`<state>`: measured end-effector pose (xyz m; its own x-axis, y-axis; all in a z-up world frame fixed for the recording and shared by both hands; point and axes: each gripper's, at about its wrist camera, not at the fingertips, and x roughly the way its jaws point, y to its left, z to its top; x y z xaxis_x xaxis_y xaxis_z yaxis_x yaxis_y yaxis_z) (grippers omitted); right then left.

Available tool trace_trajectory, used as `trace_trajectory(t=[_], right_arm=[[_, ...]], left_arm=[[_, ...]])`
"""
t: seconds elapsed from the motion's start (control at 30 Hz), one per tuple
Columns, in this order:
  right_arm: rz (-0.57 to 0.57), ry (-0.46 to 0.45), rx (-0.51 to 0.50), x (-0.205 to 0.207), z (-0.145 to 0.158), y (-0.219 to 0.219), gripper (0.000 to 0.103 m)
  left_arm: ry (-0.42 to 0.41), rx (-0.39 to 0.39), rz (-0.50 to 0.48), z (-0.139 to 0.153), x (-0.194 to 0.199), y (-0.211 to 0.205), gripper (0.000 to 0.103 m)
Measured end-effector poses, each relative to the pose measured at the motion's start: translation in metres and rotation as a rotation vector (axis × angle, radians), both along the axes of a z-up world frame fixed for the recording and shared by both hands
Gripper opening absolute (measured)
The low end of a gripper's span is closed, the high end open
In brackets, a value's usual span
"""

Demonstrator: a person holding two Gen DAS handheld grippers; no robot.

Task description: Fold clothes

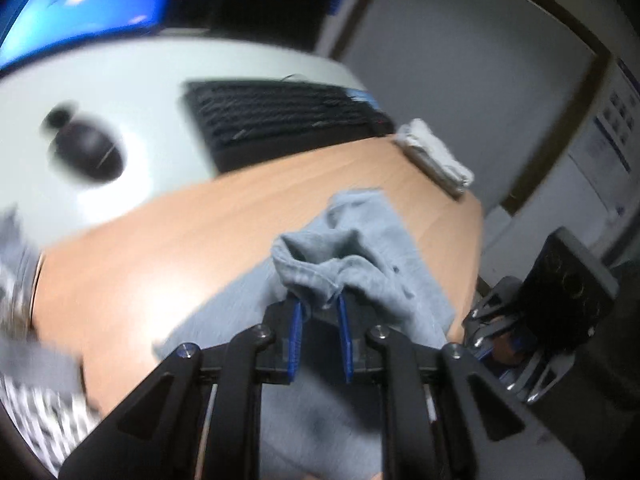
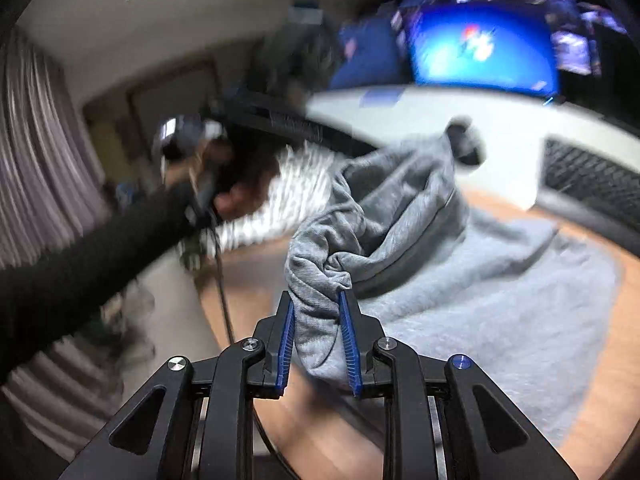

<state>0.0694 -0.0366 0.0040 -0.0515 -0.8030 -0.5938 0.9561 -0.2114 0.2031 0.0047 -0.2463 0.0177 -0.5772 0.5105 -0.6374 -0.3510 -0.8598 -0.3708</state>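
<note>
A person working 2 hand-held grippers lifts a grey garment (image 2: 400,216) off a wooden table (image 1: 200,236), both camera views smeared by motion. In the left wrist view, the left gripper (image 1: 320,300) has its blue-padded fingers (image 1: 297,320) pinched on a bunched corner of the grey fabric, which rises in a crumpled peak just ahead of the tips while the rest trails back under the tool and over the near table edge. In the right wrist view, the right gripper (image 2: 318,300) clamps a thick wad of the same cloth between its blue pads (image 2: 347,332), a seamed or zippered edge curving up from the grip, with the garment's lower part spread flat on the wood to the right. Beyond the cloth in that view, a hand (image 2: 236,200) at the end of a black sleeve (image 2: 80,260) grasps the other tool's handle, and a black-and-white patterned fabric (image 2: 296,184) shows behind it. The far part of the table carries a white mat (image 1: 152,92) with a black keyboard (image 1: 280,112) and a black mouse (image 1: 90,148). A small folded pale cloth (image 1: 436,156) lies near the table's far right corner in the left wrist view. A lit blue monitor (image 2: 484,48) glows at the back, with grey curtains (image 2: 36,152) at the left of the right wrist view.
</note>
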Motion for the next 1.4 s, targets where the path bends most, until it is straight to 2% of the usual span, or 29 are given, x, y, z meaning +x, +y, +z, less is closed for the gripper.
trace_trajectory(t=[0.03, 0.07, 0.1, 0.13, 0.17, 0.23, 0.33, 0.37, 0.43, 0.5, 0.57, 0.67, 0.73, 0.77, 0.8, 0.87, 0.97, 1.03, 1.1, 1.17, 1.27, 1.4], right_arm=[[0.037, -0.014, 0.035, 0.004, -0.01, -0.01, 0.035], [0.07, -0.027, 0.062, 0.008, -0.018, -0.018, 0.053], [0.092, -0.032, 0.065, 0.012, -0.019, -0.02, 0.067], [0.113, -0.037, 0.067, 0.016, -0.021, -0.022, 0.073], [0.137, -0.036, 0.068, 0.019, -0.021, -0.024, 0.081], [0.176, -0.008, 0.047, 0.023, -0.009, -0.022, 0.081], [0.214, 0.003, -0.007, 0.011, 0.013, -0.005, 0.081], [0.204, 0.03, -0.018, 0.006, 0.02, 0.002, 0.081], [0.147, 0.127, -0.008, -0.017, 0.034, 0.015, 0.082], [0.072, 0.185, 0.037, -0.051, 0.037, 0.02, 0.083], [0.03, 0.182, 0.07, -0.085, 0.033, 0.018, 0.083], [0.034, 0.13, 0.159, -0.121, 0.005, 0.006, 0.083], [0.069, 0.093, 0.253, -0.138, -0.025, 0.0, 0.083], [0.092, 0.085, 0.296, -0.141, -0.041, -0.001, 0.083], [0.099, 0.115, 0.285, -0.138, -0.043, 0.003, 0.083], [0.11, 0.164, 0.267, -0.133, -0.045, 0.01, 0.083], [0.105, 0.122, 0.268, -0.139, -0.043, 0.021, 0.082], [0.108, 0.116, 0.266, -0.141, -0.043, 0.031, 0.082], [0.097, 0.107, 0.269, -0.143, -0.039, 0.043, 0.082], [0.064, 0.081, 0.264, -0.148, -0.037, 0.055, 0.082], [-0.019, 0.073, 0.264, -0.155, -0.033, 0.073, 0.082], [-0.072, 0.013, 0.171, -0.156, -0.017, 0.092, 0.082]], left_arm=[[-0.018, -0.014, 0.045, -0.008, 0.007, -0.008, 0.029], [-0.03, -0.016, 0.08, -0.012, 0.012, -0.017, 0.03], [-0.04, -0.009, 0.124, -0.015, 0.017, -0.028, 0.038], [-0.051, 0.0, 0.173, -0.017, 0.022, -0.039, 0.056], [-0.055, 0.014, 0.227, -0.017, 0.027, -0.051, 0.063], [-0.031, 0.038, 0.33, -0.01, 0.041, -0.068, 0.07], [0.024, 0.006, 0.409, 0.013, 0.067, -0.072, 0.072], [0.044, -0.043, 0.423, 0.023, 0.076, -0.062, 0.076], [0.068, -0.144, 0.433, 0.037, 0.087, -0.034, 0.094], [0.081, -0.233, 0.437, 0.043, 0.089, 0.004, 0.103], [0.066, -0.33, 0.473, 0.04, 0.08, 0.043, 0.102], [-0.003, -0.548, 0.517, 0.005, 0.066, 0.091, 0.103], [-0.052, -0.792, 0.574, -0.033, 0.057, 0.113, 0.102], [-0.061, -0.875, 0.614, -0.049, 0.056, 0.119, 0.103], [-0.049, -0.858, 0.663, -0.055, 0.059, 0.116, 0.103], [-0.065, -0.728, 0.734, -0.057, 0.067, 0.1, 0.103], [-0.137, -0.535, 0.771, -0.06, 0.067, 0.073, 0.103], [-0.154, -0.458, 0.789, -0.057, 0.065, 0.066, 0.103], [-0.152, -0.418, 0.797, -0.049, 0.066, 0.064, 0.103], [-0.122, -0.429, 0.843, -0.035, 0.073, 0.069, 0.103], [-0.086, -0.586, 0.911, -0.021, 0.072, 0.082, 0.102], [-0.093, -0.685, 0.875, -0.025, 0.063, 0.102, 0.102]])
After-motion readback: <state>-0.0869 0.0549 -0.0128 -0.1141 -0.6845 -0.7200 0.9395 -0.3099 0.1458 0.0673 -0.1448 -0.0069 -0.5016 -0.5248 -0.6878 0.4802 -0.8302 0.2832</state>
